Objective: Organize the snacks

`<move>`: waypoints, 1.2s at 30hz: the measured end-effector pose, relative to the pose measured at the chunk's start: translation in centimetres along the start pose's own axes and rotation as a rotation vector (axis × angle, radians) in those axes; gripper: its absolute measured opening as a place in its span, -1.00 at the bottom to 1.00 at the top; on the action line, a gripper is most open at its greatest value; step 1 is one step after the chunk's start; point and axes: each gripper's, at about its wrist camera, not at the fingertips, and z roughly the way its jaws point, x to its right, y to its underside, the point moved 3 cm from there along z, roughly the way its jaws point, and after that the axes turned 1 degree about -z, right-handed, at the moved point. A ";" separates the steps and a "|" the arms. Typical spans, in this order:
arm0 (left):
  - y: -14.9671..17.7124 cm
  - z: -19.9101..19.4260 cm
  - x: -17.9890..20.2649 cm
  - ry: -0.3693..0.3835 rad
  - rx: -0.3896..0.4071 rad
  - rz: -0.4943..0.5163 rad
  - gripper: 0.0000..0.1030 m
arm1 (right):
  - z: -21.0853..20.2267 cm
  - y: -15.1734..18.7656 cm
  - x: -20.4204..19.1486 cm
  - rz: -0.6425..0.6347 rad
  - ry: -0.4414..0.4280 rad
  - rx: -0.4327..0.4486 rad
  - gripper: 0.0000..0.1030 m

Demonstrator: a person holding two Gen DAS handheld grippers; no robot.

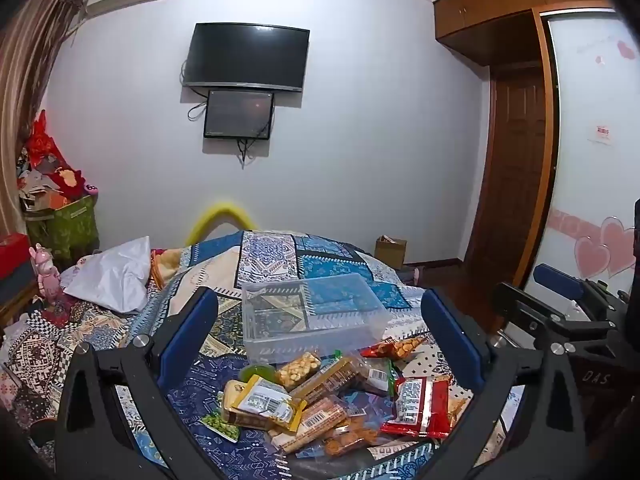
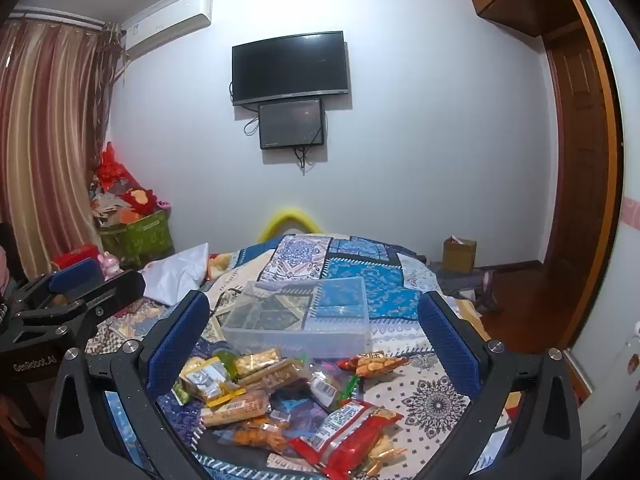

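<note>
Left view: the left gripper (image 1: 320,332) was wide open and held nothing. The snacks (image 1: 320,400) lay on the bed (image 1: 280,256), just in front of the clear box (image 1: 312,316).
Right view: the right gripper (image 2: 316,332) was wide open and held nothing too. The snacks (image 2: 280,396) lay in front of the clear box (image 2: 304,320).

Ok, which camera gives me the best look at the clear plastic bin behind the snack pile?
The right wrist view: the clear plastic bin sits centred between the open right claw, its inner dividers visible and empty. The left wrist view shows the bin too, angled, with snack packets overlapping its front edge.
</note>
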 end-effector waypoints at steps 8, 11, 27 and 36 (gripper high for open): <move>-0.1 0.2 0.4 -0.009 -0.019 -0.002 1.00 | -0.1 0.1 0.1 -0.004 0.000 0.003 1.00; -0.1 0.2 0.1 -0.001 -0.021 -0.004 1.00 | 0.2 0.3 0.1 -0.001 -0.002 -0.004 1.00; 0.4 0.4 -0.1 0.004 -0.014 0.005 1.00 | 0.1 0.1 0.0 0.001 -0.002 0.002 1.00; 0.3 0.3 0.0 0.002 -0.015 0.007 1.00 | 0.0 -0.1 0.1 0.004 0.001 0.003 1.00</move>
